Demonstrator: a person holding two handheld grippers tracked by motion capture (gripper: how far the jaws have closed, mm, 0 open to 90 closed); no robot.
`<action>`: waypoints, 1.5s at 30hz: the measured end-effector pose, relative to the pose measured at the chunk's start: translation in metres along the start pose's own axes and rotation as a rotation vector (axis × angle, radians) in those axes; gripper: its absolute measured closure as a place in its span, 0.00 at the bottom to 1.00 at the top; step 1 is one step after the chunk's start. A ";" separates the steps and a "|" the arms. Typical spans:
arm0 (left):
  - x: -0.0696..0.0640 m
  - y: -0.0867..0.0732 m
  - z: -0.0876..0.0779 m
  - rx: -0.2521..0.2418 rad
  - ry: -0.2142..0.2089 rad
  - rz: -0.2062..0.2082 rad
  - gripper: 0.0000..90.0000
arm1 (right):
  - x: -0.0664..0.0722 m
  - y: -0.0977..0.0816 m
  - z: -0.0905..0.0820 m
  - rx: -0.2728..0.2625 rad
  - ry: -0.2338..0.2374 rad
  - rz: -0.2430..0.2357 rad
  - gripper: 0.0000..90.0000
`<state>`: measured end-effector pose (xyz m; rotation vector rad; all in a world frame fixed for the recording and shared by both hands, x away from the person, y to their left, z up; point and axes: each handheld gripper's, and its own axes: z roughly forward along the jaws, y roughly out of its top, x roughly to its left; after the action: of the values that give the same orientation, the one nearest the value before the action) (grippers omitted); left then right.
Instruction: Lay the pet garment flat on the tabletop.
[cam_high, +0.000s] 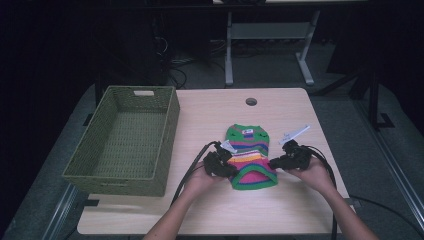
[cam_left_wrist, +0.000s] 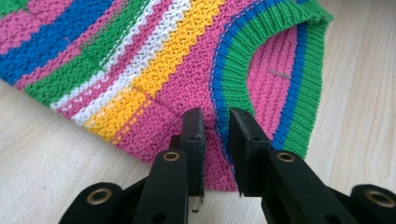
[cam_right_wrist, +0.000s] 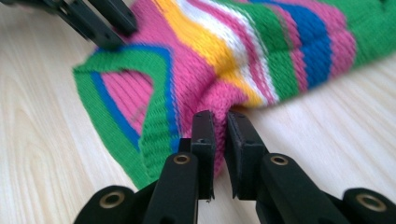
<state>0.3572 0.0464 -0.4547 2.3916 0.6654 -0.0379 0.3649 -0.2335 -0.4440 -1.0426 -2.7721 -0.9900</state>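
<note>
A small knitted sweater (cam_high: 248, 150) with green, pink, blue, yellow and white stripes lies flat on the wooden table (cam_high: 210, 210). At its near left corner, my left gripper (cam_high: 231, 172) is shut on the pink knit beside the green-and-blue ribbed opening (cam_left_wrist: 233, 70); the fabric is pinched between the jaws (cam_left_wrist: 215, 119). At the near right corner, my right gripper (cam_high: 273, 163) is shut on a bunched fold of pink knit (cam_right_wrist: 219, 116). In the right gripper view the sweater (cam_right_wrist: 261, 51) stretches away, with the left gripper (cam_right_wrist: 100, 23) at the far corner.
A green woven basket (cam_high: 170, 125) stands empty on the left part of the table. A round cable hole (cam_high: 251, 101) sits near the far edge. Bare tabletop lies around the sweater, and the front edge is close to the person's forearms.
</note>
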 end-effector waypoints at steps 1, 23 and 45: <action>0.000 -0.001 0.000 0.000 0.000 -0.004 0.84 | -0.002 -0.002 0.000 0.006 -0.004 -0.002 0.88; 0.006 -0.002 -0.002 -0.014 -0.013 -0.038 0.83 | 0.004 0.018 0.023 -0.030 0.003 0.005 0.91; 0.006 0.002 0.001 -0.040 0.013 -0.035 0.83 | -0.013 0.009 0.026 -0.085 -0.020 0.090 0.86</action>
<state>0.3633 0.0476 -0.4553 2.3440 0.7084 -0.0235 0.3854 -0.2214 -0.4626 -1.1826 -2.6929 -1.1007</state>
